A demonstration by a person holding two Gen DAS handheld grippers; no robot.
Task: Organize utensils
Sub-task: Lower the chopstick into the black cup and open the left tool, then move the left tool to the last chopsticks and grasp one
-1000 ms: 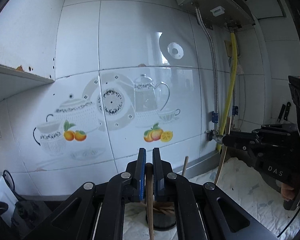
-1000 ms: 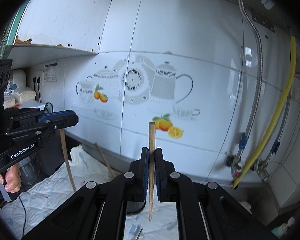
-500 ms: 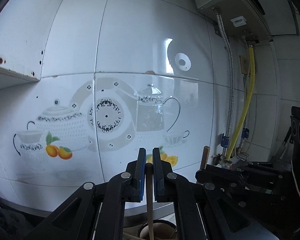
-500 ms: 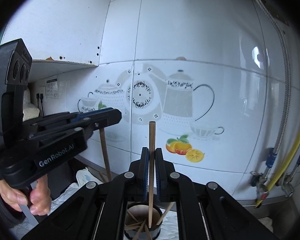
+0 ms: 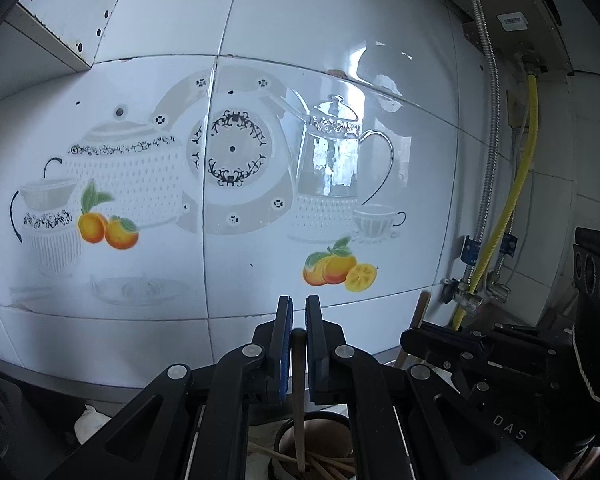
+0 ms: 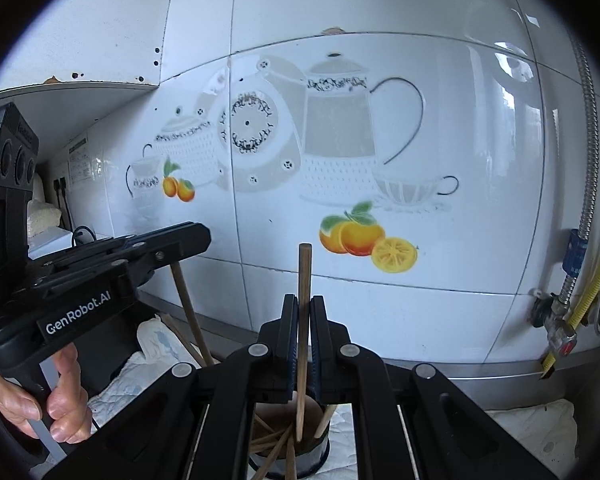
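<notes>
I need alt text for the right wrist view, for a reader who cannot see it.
The right gripper is shut on an upright wooden chopstick, its lower end over a round holder with other sticks inside. At left, a hand holds the left gripper, also with a stick. Behind: white teapot-pattern tiles.

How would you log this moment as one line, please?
left hand-held gripper: shut on chopstick | right hand-held gripper: shut on second chopstick | both over holder cup
</notes>
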